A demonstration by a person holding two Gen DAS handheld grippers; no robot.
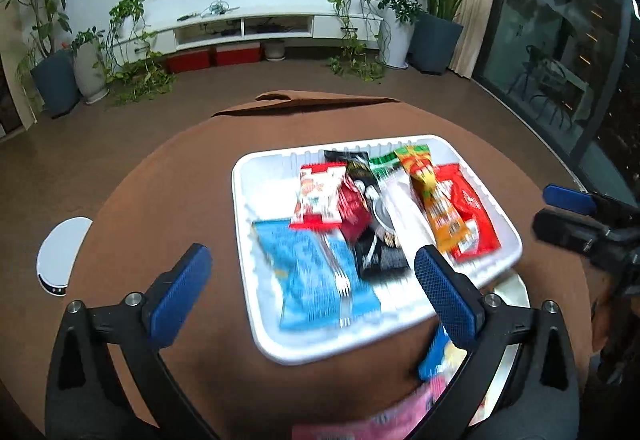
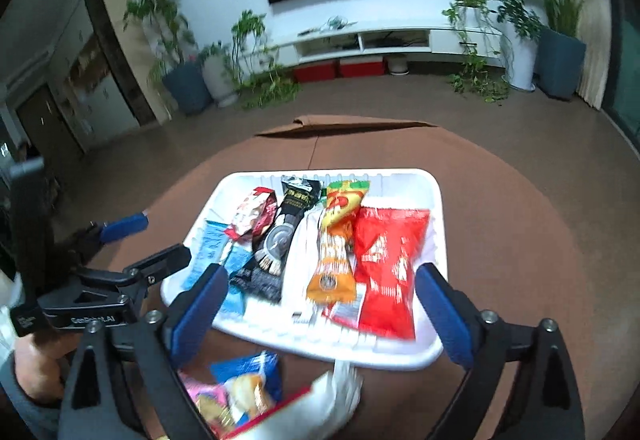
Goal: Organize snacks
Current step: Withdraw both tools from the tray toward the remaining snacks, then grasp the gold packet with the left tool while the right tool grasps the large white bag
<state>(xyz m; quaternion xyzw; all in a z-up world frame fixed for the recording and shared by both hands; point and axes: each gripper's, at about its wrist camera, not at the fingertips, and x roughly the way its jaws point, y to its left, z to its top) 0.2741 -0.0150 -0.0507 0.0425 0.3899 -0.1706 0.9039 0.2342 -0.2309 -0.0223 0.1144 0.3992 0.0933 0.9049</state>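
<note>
While over tray point(image 1: 508, 228) of snack packets point(image 2: 384, 264): left gripper point(image 1: 316, 286) spread wide, empty; right gripper point(image 2: 320, 310) likewise; loose packets point(image 2: 244, 388) at 6 o'clock.

Both grippers: black triangulated frames, silver screws, textured blue pads point(image 1: 180, 296). Lower left of right-wrist view: bare-skinned hand point(image 2: 34, 368), grey sleeve.

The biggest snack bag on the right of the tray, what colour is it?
Red snack bag, with white print; the right wrist view shows it best.
</note>
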